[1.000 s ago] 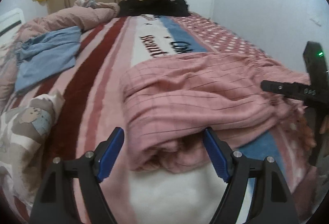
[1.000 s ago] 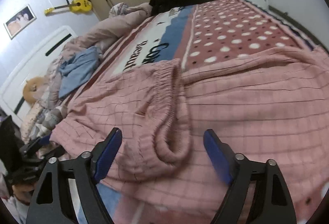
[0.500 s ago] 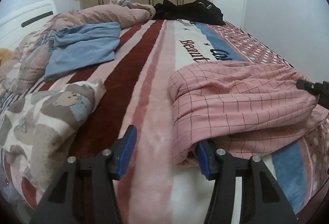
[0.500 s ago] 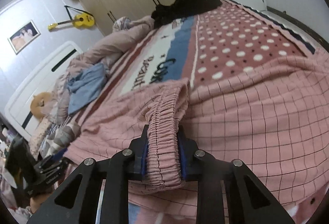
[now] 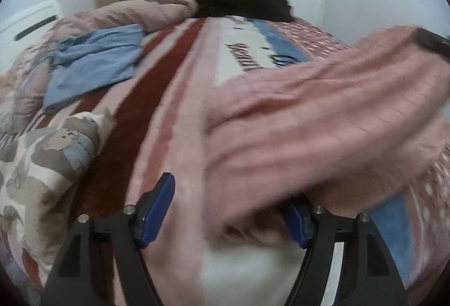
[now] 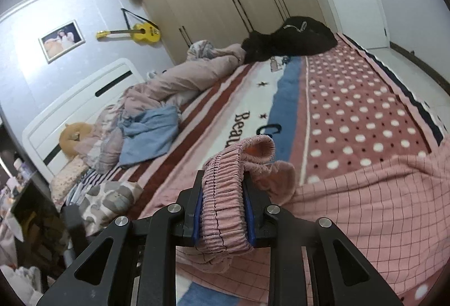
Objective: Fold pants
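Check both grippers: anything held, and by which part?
The right gripper is shut on the pink checked pants, pinching the gathered elastic waistband. The left gripper stands open; it grips nothing.

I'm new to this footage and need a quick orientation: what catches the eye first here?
The right gripper is clamped on the pink pants by their gathered waistband, front and centre. Behind on the bed, a blue garment lies left and a black pile at the far end.
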### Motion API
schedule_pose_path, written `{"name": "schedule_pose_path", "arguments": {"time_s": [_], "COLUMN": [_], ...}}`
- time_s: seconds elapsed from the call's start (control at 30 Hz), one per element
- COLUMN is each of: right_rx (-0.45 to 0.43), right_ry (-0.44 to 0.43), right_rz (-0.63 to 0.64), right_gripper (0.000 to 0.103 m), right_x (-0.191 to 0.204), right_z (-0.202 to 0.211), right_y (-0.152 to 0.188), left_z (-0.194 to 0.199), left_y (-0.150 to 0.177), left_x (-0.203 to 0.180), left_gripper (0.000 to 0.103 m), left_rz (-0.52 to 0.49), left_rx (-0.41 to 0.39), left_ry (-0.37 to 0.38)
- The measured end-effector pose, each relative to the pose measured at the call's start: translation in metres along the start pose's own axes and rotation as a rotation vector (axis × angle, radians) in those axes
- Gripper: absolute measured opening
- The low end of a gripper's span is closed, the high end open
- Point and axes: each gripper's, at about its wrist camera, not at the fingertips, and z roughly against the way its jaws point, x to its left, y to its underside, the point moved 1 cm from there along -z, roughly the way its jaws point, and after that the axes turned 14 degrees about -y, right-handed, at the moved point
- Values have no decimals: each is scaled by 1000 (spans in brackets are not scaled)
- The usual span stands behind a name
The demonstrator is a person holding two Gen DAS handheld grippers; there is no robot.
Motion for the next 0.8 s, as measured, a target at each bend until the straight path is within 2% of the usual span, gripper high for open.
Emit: {"name": "schedule_pose_path", "arguments": {"time_s": [0.07,0.23,0.3,0.47,0.6,0.7,0.8], "right_rx": [-7,-18,-20,-14,-2,7,23], "right_ry": [14,22,38,38,35,53,53], "right_rz": [4,-80,-100,-158,-138,-118,-144], "right_gripper": [18,17,17,17,17,17,17], "right_x": [0,-25,-35,-55,-52,-50,-59], "right_z": [5,19,23,30,28,27,24], "right_y": [1,13,20,30,32,34,39], "left_z": [-3,10,20,33,39,35,25], "left_y": [-2,2,5,16,24,28,28], "left_x": [7,18,23,42,38,40,38], "left_gripper": [68,69,70,80,80,83,84], "left_rz": [22,52,68,112,61,88,73], "left_rx": [-21,-69,-81,-51,-29,-6,10], "left_ry": [-59,-57,-33,42,12,36,33]}}
